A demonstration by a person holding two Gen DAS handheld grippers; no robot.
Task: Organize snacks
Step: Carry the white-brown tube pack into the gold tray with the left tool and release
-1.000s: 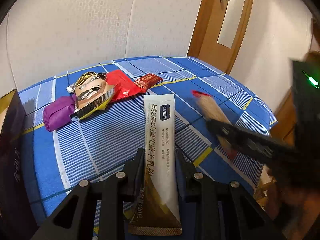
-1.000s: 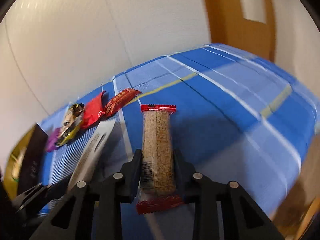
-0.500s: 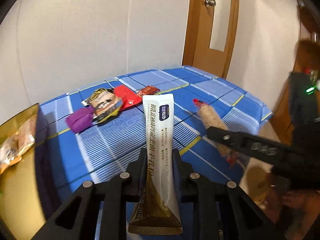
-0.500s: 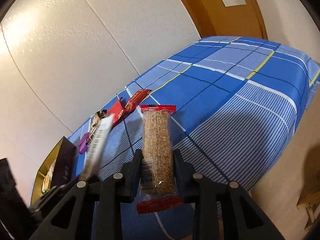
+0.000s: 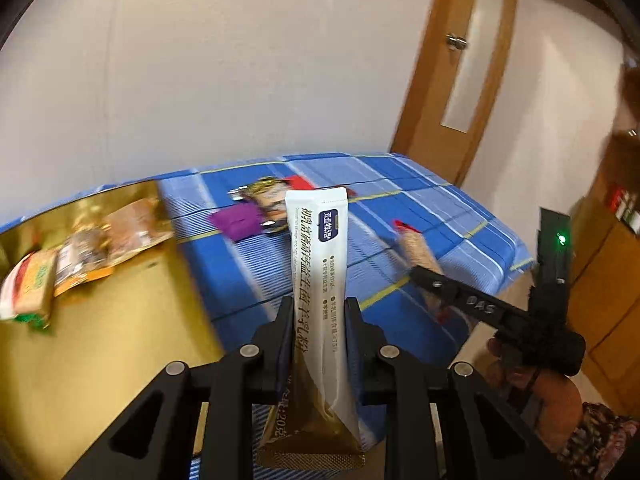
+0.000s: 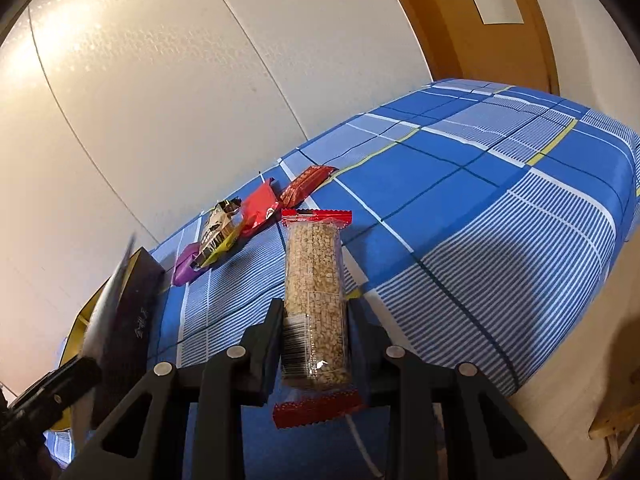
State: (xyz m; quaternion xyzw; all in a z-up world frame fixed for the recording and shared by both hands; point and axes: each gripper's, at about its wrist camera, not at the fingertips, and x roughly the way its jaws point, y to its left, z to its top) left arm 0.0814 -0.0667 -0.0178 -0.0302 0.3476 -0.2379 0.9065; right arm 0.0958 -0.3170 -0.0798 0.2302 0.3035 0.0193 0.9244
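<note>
On the blue plaid tablecloth (image 6: 500, 208), a woven-looking cotton crossed by white and yellow lines, a loose row of snack packets lies toward the pale textured wall: a flat purple packet (image 6: 185, 267), a glossy crinkled packet in black, cream and yellow (image 6: 218, 232), a shiny plain red pouch (image 6: 259, 208) and a dark red printed bar wrapper (image 6: 306, 185). They overlap or touch one another in a line.

The left gripper (image 5: 318, 312), made of matte black plastic with round metal pins, is clamped on a long, narrow white stick sachet (image 5: 320, 264). The sachet has a smooth satin film, a dark blue label near the top, printed characters down its length and a gold crimped bottom end. It stands upright between the pads, held above the table edge beside the box.

Left of it is a box with a mirror-bright gold lining (image 5: 100, 340), its outside dark and matte; several packets already lie inside, among them a clear wrapper with an orange edge (image 5: 84, 256) and a white and green one (image 5: 28, 292), both blurred.

The right gripper (image 6: 314, 320) is clamped on a clear-wrapped cereal bar (image 6: 314, 292): a grainy, golden-brown rectangular block with red sawtooth-crimped ends and a barcode near the lower end. It is held in the air over the near part of the table, pointing away from the camera.
</note>
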